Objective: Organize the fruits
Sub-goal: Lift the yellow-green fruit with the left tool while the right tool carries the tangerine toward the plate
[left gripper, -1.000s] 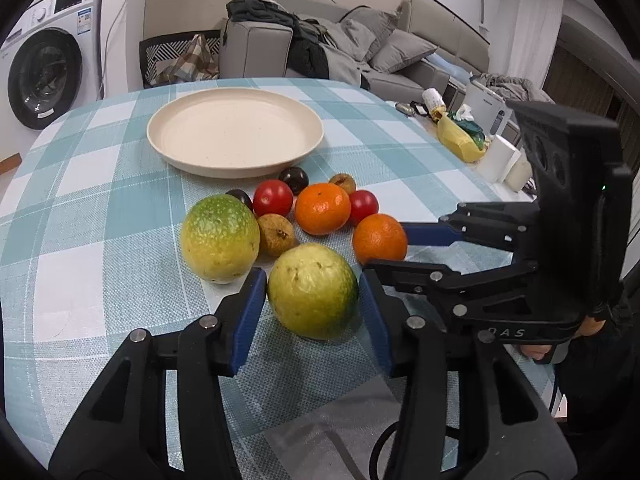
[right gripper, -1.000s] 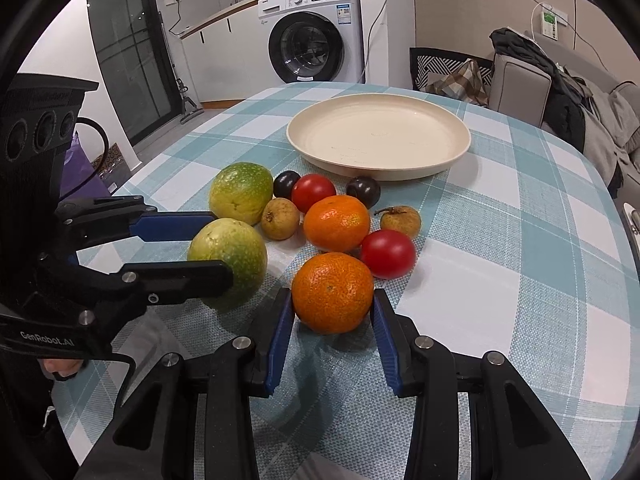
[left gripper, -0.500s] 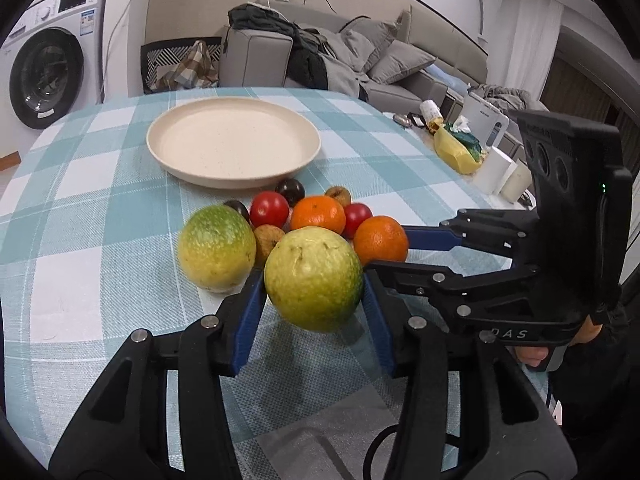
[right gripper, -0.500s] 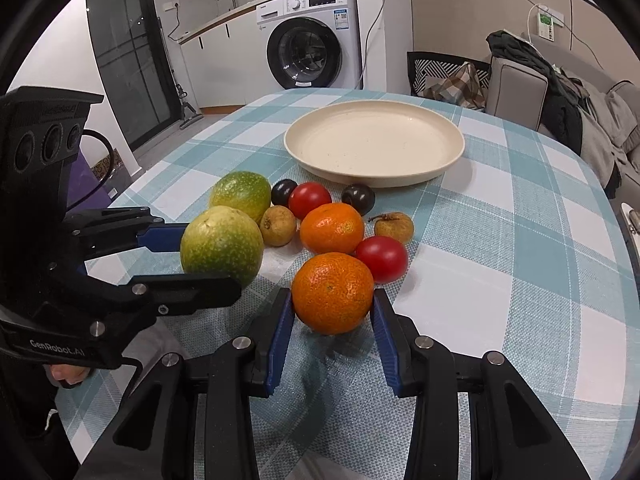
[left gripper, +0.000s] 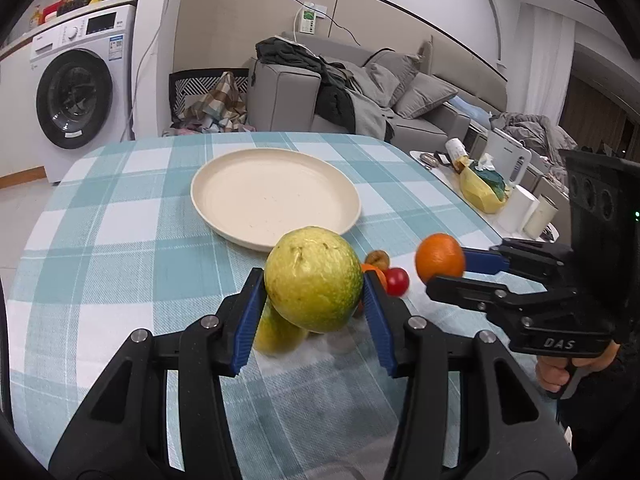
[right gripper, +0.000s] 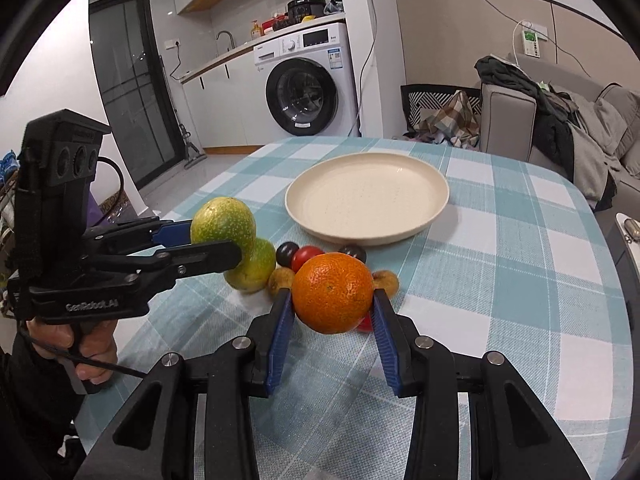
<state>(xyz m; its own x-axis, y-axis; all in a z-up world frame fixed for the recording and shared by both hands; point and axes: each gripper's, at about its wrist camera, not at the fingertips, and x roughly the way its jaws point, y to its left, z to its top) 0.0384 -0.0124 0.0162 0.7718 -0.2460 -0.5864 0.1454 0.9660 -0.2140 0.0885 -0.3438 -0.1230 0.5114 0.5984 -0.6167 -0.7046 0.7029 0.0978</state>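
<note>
The carry step looks underway: the left gripper (left gripper: 314, 304) pinches a green-yellow fruit (left gripper: 313, 279) aloft; the right gripper (right gripper: 331, 314) pinches an orange (right gripper: 333, 293) aloft; next, both should reach over the empty plate (right gripper: 434, 206) and release.

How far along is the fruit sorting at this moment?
Done: nothing; the cream plate holds no fruit. In hand: the left hand-held gripper holds a green-yellow fruit aloft, and the right hand-held gripper an orange. Left: placing both, plus the small fruits on the tablecloth.
</note>
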